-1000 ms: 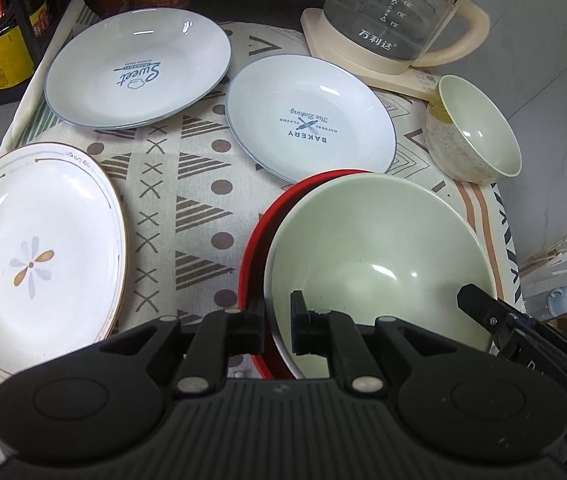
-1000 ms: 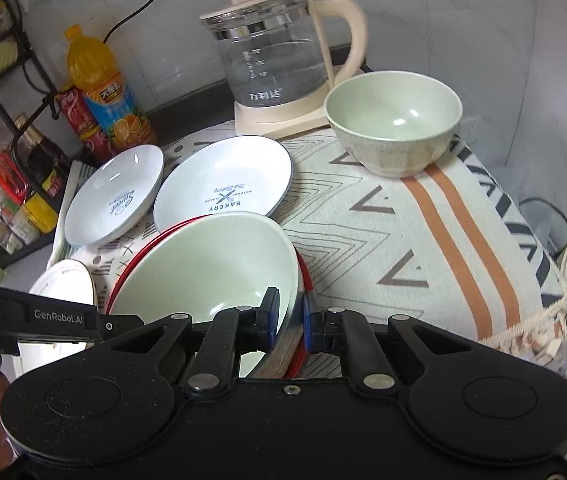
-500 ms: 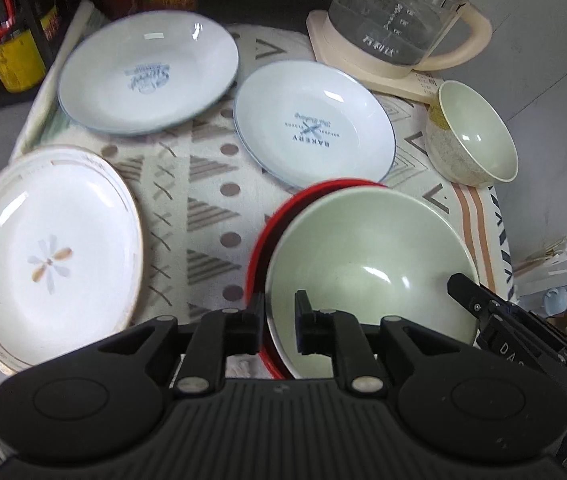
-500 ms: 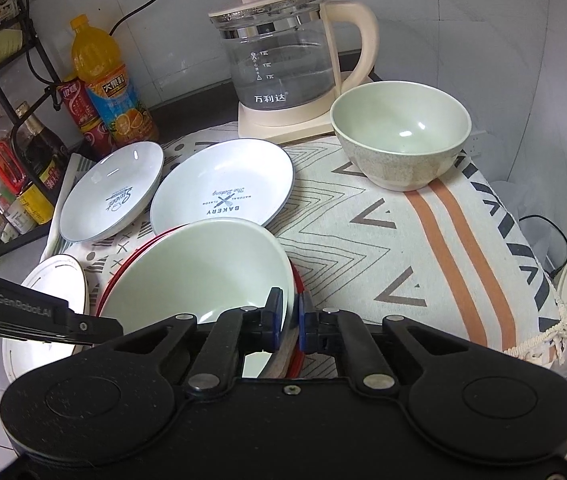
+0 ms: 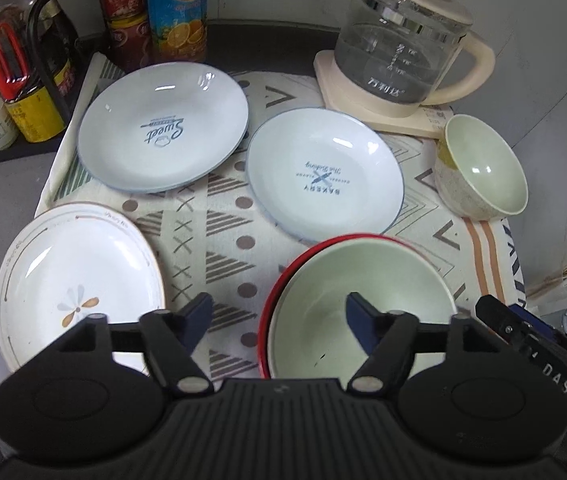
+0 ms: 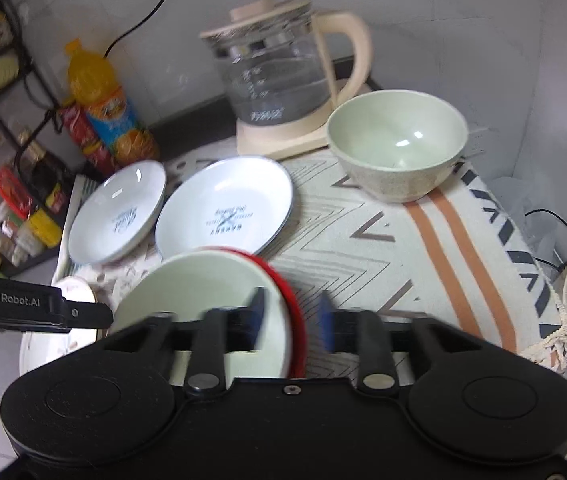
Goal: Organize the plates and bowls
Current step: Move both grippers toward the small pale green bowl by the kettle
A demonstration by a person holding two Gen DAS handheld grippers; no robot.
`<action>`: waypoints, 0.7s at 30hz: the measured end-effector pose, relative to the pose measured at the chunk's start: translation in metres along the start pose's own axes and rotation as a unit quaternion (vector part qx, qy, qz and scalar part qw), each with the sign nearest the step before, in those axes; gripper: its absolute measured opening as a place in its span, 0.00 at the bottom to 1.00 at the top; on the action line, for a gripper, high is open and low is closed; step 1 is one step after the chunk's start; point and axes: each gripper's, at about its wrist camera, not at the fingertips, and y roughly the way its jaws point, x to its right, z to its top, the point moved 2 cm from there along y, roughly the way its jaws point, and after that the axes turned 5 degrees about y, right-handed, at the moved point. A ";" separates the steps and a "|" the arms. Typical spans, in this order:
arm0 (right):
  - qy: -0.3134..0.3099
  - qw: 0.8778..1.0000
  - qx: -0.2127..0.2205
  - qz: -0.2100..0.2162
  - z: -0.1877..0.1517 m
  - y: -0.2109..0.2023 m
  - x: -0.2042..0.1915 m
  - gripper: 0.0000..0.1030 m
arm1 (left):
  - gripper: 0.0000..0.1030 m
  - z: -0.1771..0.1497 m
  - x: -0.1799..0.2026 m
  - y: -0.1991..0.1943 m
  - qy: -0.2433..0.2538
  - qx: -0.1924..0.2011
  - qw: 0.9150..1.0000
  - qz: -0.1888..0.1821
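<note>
- One nesting looks done: a large green bowl [image 5: 359, 312] sits inside a red bowl [image 5: 273, 320] at the near right of the desk [image 5: 219, 248], the red rim showing around its left and far side.
- Left to gather, as I judge it: a small green bowl [image 5: 483, 168] alone at the far right, two white plates, the "Sweet" plate [image 5: 163, 132] and the "Bakery" plate [image 5: 323, 180], side by side at the far middle, and a flower plate [image 5: 75, 288] at the near left. None of these is stacked.
- The left tongs [image 5: 279, 316] have just been opening and stand wide, one pad over the cloth, one over the green bowl, gripping nothing.
- The right tongs [image 6: 289, 320] have also just been opening; the stacked rims lie between the pads, which no longer press on them.
- The kettle [image 5: 399, 44] is not part of the job.
</note>
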 end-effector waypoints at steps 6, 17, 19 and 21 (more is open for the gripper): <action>0.049 0.999 0.019 0.001 0.013 -0.006 0.028 0.79 | 0.83 0.017 0.022 0.005 0.005 0.010 1.000 -0.017; 0.088 0.995 0.042 -0.014 0.032 -0.006 0.072 1.00 | 0.96 0.043 0.070 0.019 0.033 0.028 0.998 -0.039; 0.093 0.995 0.042 -0.018 0.035 -0.005 0.079 1.00 | 0.96 0.048 0.078 0.024 0.034 0.030 0.998 -0.045; 0.100 0.994 0.044 -0.020 0.038 -0.004 0.087 1.00 | 0.96 0.055 0.085 0.030 0.025 0.034 0.998 -0.054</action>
